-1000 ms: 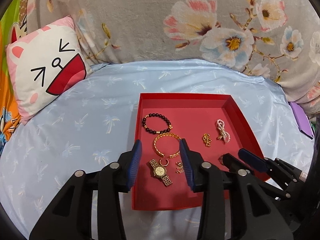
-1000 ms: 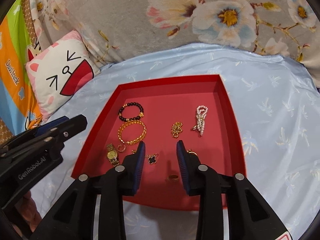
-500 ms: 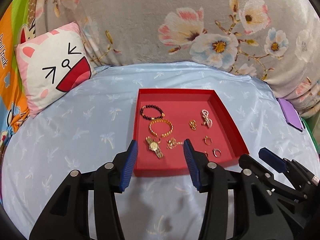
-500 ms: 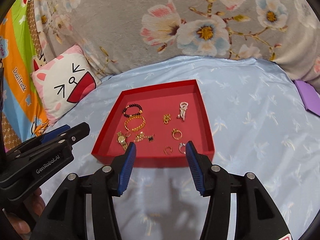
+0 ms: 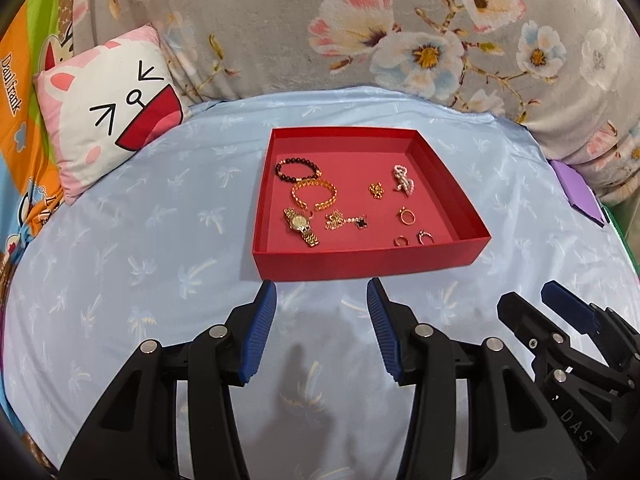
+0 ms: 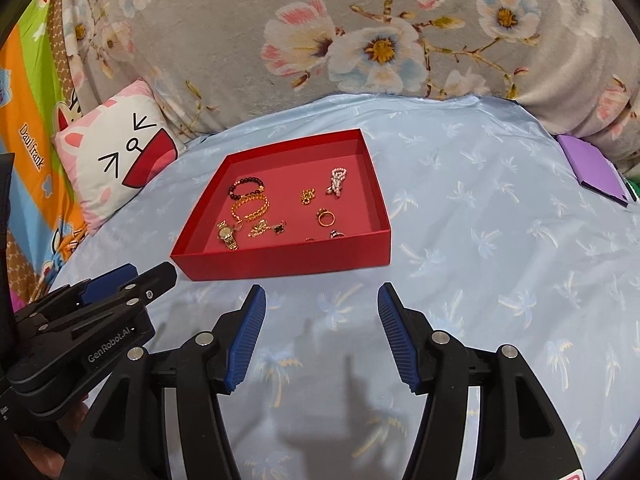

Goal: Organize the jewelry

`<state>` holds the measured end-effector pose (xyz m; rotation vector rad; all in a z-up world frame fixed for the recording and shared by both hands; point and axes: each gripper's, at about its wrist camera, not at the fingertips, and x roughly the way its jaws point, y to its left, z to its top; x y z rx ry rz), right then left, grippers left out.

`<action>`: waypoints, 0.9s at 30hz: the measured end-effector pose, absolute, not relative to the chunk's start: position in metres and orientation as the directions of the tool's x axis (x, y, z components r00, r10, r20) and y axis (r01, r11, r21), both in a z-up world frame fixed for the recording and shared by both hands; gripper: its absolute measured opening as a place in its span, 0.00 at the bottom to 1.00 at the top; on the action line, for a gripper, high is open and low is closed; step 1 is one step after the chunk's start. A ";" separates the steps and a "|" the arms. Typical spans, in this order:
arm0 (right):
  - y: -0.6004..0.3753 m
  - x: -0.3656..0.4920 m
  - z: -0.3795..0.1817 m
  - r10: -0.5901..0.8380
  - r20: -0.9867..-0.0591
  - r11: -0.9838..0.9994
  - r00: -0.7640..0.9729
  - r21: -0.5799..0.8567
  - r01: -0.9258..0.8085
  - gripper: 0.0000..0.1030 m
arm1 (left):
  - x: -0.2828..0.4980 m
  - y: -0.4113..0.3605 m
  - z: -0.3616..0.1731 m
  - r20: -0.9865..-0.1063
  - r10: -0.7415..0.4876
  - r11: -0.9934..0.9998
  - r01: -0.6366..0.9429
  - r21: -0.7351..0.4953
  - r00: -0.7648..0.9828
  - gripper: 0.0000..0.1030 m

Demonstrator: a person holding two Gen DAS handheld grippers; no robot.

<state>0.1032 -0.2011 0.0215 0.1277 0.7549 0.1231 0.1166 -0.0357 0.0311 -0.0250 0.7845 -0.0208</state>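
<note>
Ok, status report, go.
Left gripper open, empty. Right gripper open, empty. Jewelry lies in red tray, both short of it. Nothing between.

A light blue palm-print sheet covers the bed; a grey floral fabric hangs behind the cat-face pillow.

1. One red tray.
2. Two bracelets: one black, one gold.
3. One gold watch.
4. Three rings.
5. One pillow.
6. Two grippers, left and right.
</note>
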 end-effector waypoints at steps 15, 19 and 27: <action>-0.194 0.096 0.015 0.157 -0.684 0.986 0.712 0.152 -0.071 0.61 | 0.111 -0.038 0.023 -0.711 -0.004 1.000 0.003 -0.002 0.703 0.48; -0.186 0.095 0.015 0.117 -0.680 0.993 0.724 0.104 -0.063 0.62 | 0.110 -0.038 0.020 -0.704 0.021 1.000 -0.011 0.019 0.709 0.55; -0.187 0.094 0.012 0.109 -0.674 0.992 0.731 0.122 -0.035 0.68 | 0.108 -0.031 0.021 -0.686 0.055 0.998 -0.050 0.028 0.725 0.68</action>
